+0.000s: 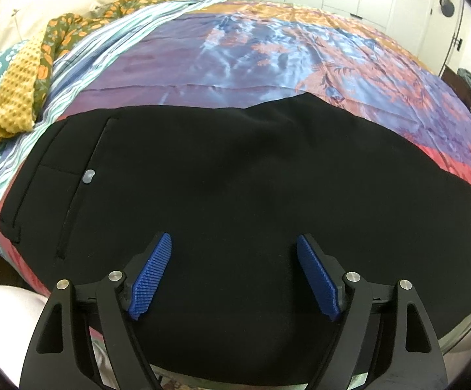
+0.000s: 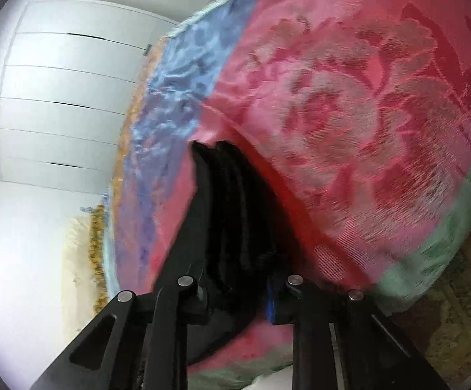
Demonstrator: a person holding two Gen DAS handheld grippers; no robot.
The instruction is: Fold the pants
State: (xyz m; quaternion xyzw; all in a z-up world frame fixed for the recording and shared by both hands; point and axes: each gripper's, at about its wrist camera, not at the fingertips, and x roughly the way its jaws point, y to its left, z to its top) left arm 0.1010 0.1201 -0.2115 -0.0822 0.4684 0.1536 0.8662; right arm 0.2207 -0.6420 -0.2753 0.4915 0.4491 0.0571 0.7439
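Between the right hand-held gripper (image 2: 235, 227) jaws sit bunched pants (image 2: 232, 201).

The left gripper (image 1: 234, 271) fills the bottom centre of its frame, its blue-padded fingers (image 1: 152, 276) spread wide with nothing pinched. The right gripper (image 2: 235, 227), at its frame's bottom centre, is clamped on bunched black pants (image 2: 232, 214).

One pair of black pants (image 1: 235, 178), one patterned bedspread (image 1: 268, 48), two claws (image 1: 234, 243), one mustard blanket (image 1: 11, 97).
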